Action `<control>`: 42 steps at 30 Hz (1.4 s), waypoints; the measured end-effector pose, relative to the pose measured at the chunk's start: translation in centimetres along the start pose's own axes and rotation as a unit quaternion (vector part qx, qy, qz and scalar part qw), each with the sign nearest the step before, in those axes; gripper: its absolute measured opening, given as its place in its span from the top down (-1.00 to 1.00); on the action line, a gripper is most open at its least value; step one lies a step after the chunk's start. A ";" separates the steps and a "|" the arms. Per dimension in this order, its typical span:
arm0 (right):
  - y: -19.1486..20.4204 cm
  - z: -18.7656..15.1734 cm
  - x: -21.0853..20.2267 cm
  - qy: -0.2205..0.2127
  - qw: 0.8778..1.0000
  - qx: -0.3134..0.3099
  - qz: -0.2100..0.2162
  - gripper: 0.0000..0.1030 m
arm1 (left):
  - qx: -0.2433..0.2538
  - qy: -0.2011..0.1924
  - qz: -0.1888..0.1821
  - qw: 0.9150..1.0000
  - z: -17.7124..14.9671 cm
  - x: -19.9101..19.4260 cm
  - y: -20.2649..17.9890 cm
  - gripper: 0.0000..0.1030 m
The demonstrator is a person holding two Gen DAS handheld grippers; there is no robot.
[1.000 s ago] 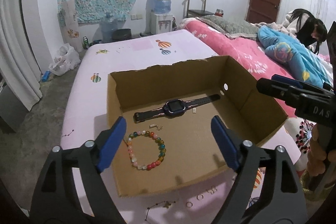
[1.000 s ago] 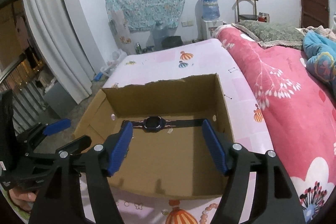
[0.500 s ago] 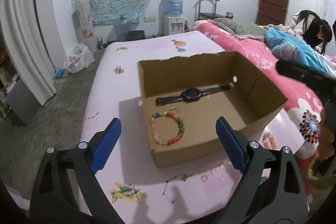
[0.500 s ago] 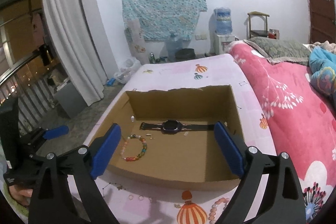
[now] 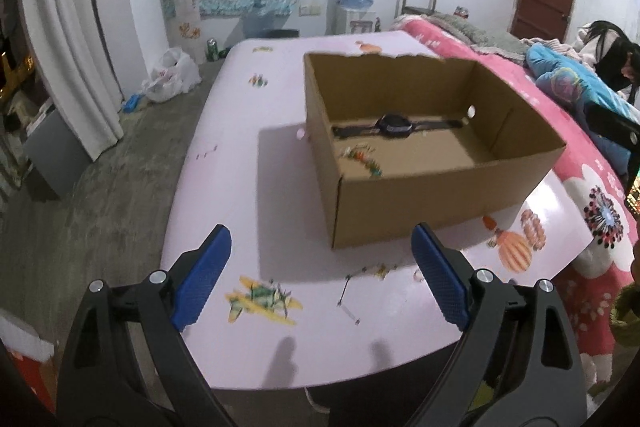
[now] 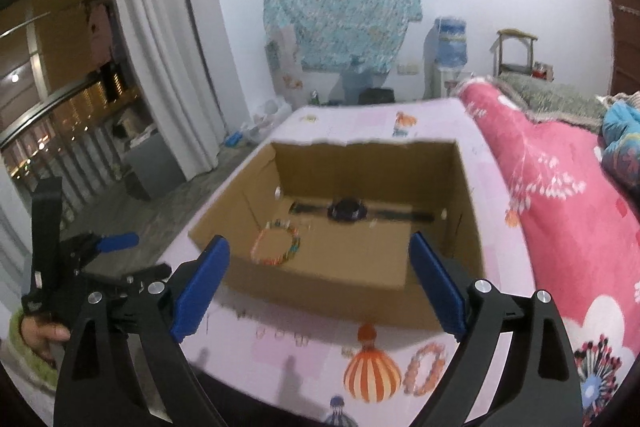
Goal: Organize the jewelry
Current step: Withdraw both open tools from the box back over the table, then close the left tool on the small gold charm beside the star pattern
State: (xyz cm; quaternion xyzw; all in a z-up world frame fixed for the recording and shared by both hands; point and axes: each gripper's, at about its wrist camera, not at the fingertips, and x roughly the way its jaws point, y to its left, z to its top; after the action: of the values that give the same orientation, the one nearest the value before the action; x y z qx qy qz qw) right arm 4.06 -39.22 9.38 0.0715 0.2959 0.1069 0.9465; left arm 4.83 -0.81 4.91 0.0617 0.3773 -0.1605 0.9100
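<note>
Both grippers are hanging open and empty over the near edge of the pink table [image 5: 224,195]: the left gripper [image 5: 320,279] is sitting with jaws spread wide above the loose pieces, and the right gripper [image 6: 318,287] is likewise spread wide, facing the cardboard box [image 6: 464,195]. Inside the box a black watch [image 6: 347,209] is lying along the far wall and a beaded bracelet [image 6: 278,243] is resting near the left wall. Outside, on the table in front of the box, a thin chain necklace [image 5: 362,273] is trailing toward the near edge, a few small rings [image 6: 280,335] are lying just beside the box's near wall, and a pale bead bracelet [image 6: 424,367] is sitting to the right near a printed balloon. Judging by this, part of the sorting is done and the small pieces are remaining. Risks: the rings are tiny and flat, so wide pads may be skidding them off the table edge; the chain may be slipping out or snagging on a pad; frames are blurring, so aim is looking uncertain.
</note>
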 end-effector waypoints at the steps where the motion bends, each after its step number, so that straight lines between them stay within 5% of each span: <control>1: 0.0 -0.6 0.3 0.010 1.000 0.000 0.002 -0.72 | -0.001 0.003 0.001 1.000 -0.4 0.1 0.1 -0.71; 13: -1.0 -7.1 4.8 0.116 0.991 0.063 0.009 -0.72 | 0.001 0.055 -0.033 0.998 -4.6 3.4 -0.4 -0.70; 24: -0.6 -9.4 7.6 0.163 0.984 0.068 0.006 -0.72 | 0.026 0.049 -0.064 0.996 -5.1 5.1 -2.2 -0.70; 42: 0.3 -9.7 10.3 0.178 0.981 0.075 0.022 -0.39 | 0.096 0.050 -0.098 0.989 -4.1 7.7 -4.9 0.33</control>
State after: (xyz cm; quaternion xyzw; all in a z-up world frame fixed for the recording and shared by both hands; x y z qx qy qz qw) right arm 6.66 -35.73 -4.10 0.1288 0.4656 0.1160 0.8679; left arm 5.53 -6.36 -3.34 0.1195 0.4092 -0.2808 0.8599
